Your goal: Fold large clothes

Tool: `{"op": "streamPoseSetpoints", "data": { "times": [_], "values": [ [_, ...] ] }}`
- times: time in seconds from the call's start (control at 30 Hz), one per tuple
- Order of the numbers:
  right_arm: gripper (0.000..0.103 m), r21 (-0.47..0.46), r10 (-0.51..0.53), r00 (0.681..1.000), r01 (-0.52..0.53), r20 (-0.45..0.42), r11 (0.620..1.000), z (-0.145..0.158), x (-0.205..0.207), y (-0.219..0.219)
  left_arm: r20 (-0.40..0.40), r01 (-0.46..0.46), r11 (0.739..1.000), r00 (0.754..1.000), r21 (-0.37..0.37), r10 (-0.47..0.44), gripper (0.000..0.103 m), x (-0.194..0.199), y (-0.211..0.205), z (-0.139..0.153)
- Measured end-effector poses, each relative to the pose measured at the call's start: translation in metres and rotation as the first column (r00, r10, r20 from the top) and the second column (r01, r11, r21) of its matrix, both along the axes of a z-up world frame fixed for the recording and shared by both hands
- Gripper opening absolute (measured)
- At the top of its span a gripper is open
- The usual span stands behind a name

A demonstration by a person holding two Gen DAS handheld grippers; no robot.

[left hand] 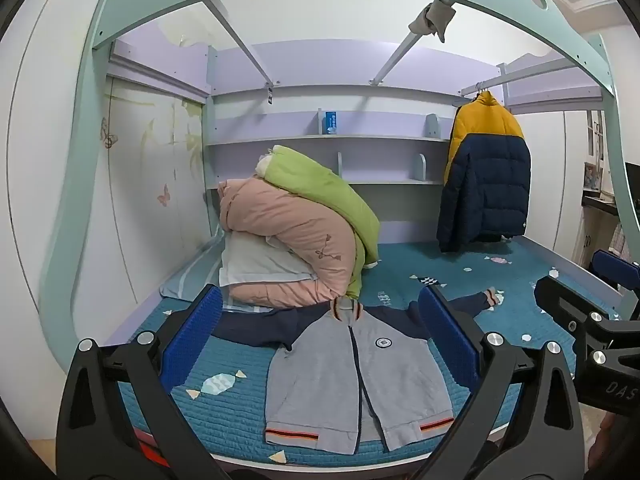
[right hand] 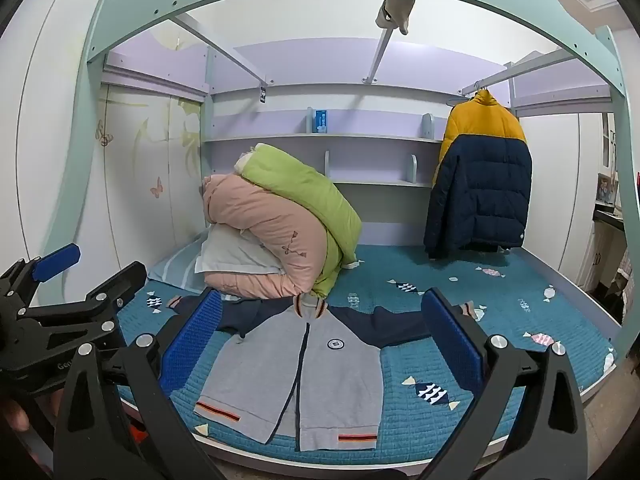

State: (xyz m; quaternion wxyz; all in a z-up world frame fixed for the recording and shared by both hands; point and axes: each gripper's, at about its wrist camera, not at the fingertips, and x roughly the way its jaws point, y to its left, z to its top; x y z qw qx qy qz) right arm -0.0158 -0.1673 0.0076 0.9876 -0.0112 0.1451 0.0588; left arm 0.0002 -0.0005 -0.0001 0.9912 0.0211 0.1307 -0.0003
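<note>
Bed (right hand: 460, 280): teal quilted cover carries everything; folded duvets (right hand: 280, 232) piled at its far left.
Jacket (right hand: 296, 364): grey body, navy sleeves, spread flat front-up at the bed's near edge, sleeves out sideways.
Handling: judged soft, light and limp; likely to sag. Best taken at hem corners or cuffs.
Left gripper (left hand: 326, 340): jaws wide, empty, above the jacket.
Right gripper (right hand: 322, 336): jaws wide, empty.

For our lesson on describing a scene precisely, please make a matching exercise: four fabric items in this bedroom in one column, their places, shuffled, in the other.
Things:
1. grey zip jacket
2. yellow and navy puffer coat
3. pink quilt
4. green quilt

Places:
A. hanging from a rail
B. on top of the bedding pile
C. spread flat on the blue mattress cover
D. under the green one

Pairs: 1-C, 2-A, 3-D, 4-B
</note>
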Motion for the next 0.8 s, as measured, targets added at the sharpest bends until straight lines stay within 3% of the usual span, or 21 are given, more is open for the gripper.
{"op": "streamPoseSetpoints", "data": {
  "times": [0.8],
  "values": [
    [0.096, 0.005, -0.002, 1.0, 0.002, -0.004, 1.0, 0.002, -0.001, 0.0, -0.002, 0.005, 1.0, 1.0, -0.004, -0.005, 0.098, 0.004, -0.012, -0.008]
  ]
}}
